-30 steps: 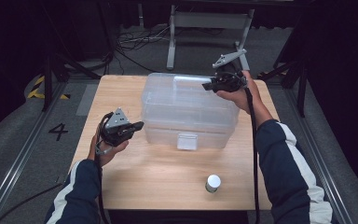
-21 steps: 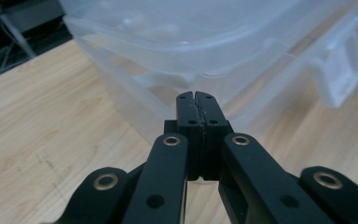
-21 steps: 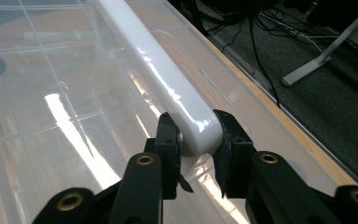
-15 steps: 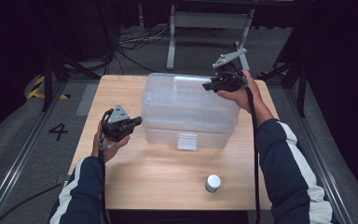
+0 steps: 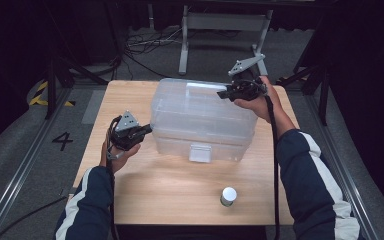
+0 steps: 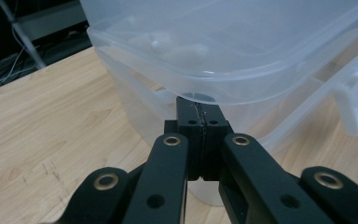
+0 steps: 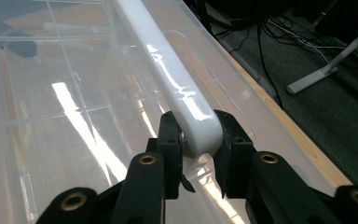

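Clear storage box (image 5: 202,120) mid-counter (image 5: 180,200), small white-capped jar (image 5: 228,195) nearer the person than the box; right gripper (image 7: 198,140) pinching its white handle (image 7: 168,70); left gripper (image 6: 200,122) pressed together, tucked under the lid rim (apparently prying); best to lift evenly, steadying the box

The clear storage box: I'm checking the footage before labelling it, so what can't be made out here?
- Contents of the clear box: high view, hazy plastic and glare blur them.
- Label of the small jar: high view, too small.
- Left tongs tips under the lid rim: left gripper view, contact unclear.
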`<state>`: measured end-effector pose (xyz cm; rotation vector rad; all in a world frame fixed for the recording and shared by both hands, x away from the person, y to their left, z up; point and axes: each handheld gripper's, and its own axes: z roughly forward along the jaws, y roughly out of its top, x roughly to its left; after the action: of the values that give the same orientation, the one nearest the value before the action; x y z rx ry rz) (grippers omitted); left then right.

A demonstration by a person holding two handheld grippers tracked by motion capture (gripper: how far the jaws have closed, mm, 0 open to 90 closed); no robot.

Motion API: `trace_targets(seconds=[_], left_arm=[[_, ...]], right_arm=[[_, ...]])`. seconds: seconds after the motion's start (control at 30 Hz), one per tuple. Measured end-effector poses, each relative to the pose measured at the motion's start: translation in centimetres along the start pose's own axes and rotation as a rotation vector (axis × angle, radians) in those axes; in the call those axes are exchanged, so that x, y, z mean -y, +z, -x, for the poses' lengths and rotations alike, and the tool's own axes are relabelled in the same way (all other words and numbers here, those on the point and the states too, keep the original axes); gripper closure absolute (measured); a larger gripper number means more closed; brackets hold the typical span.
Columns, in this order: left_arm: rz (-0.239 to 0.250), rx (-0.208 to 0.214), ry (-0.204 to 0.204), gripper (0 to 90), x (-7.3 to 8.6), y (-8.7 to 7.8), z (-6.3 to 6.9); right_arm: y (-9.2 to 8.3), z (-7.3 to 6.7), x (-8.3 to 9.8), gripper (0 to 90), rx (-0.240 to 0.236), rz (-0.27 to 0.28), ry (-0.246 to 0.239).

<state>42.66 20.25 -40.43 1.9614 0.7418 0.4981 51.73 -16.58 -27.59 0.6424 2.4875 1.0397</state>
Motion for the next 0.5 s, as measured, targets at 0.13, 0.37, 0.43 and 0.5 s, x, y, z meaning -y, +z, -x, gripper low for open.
trace_targets(seconds=[0.13,0.37,0.43,0.5], left_arm=[[-0.022,-0.030,0.049,90.0,-0.35,0.10,0.68],[-0.001,0.011,0.027,90.0,-0.22,0.00,0.32],[0.001,0.016,0.025,90.0,-0.21,0.05,0.32],[0.000,0.008,0.032,89.9,-0.31,0.07,0.41]], right_arm=[[-0.25,-0.11,0.03,74.0,-0.007,-0.001,-0.010],[-0.21,0.04,0.00,72.8,0.009,0.006,-0.029],[-0.19,0.12,0.02,72.9,0.009,0.007,-0.027],[-0.18,0.24,0.04,73.0,0.006,0.010,-0.020]])
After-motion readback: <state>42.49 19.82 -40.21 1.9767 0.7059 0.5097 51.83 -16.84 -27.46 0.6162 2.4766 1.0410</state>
